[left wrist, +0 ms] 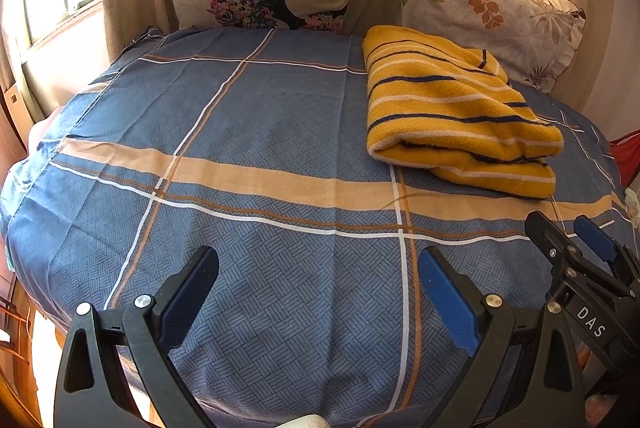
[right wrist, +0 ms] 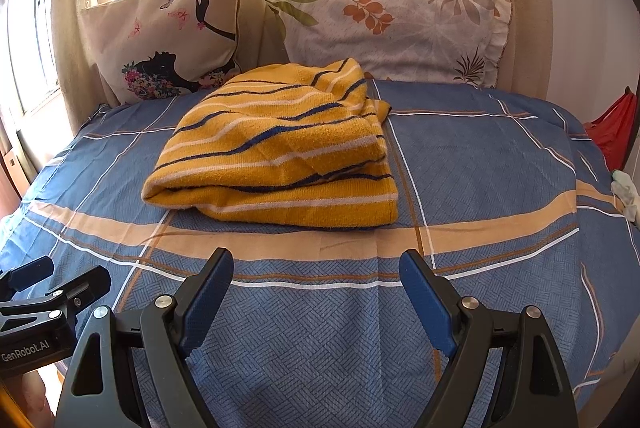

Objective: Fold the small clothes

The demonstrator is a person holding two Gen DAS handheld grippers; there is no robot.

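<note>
Both tools hang back over the near end of the bed [right wrist: 500,164], and neither is touching cloth: the left gripper [left wrist: 318,278] has its blue pads spread wide with nothing between them, and the right gripper [right wrist: 316,282] is spread wide and empty as well. The one garment in play, a yellow striped sweater [right wrist: 272,152], lies on the blue checked cover toward the pillows, well apart from both claws, already doubled over into a thick bundle with its rounded fold facing the near side. By the look of it the fold is done or nearly so, and this is a pause between steps; if anything more is wanted, the next move calls for a reach forward to square the loose upper layers or carry the bundle aside. The count: one sweater, two grippers, and two pillows, a butterfly cushion [right wrist: 168,40] and a leaf-print pillow [right wrist: 392,28].
</note>
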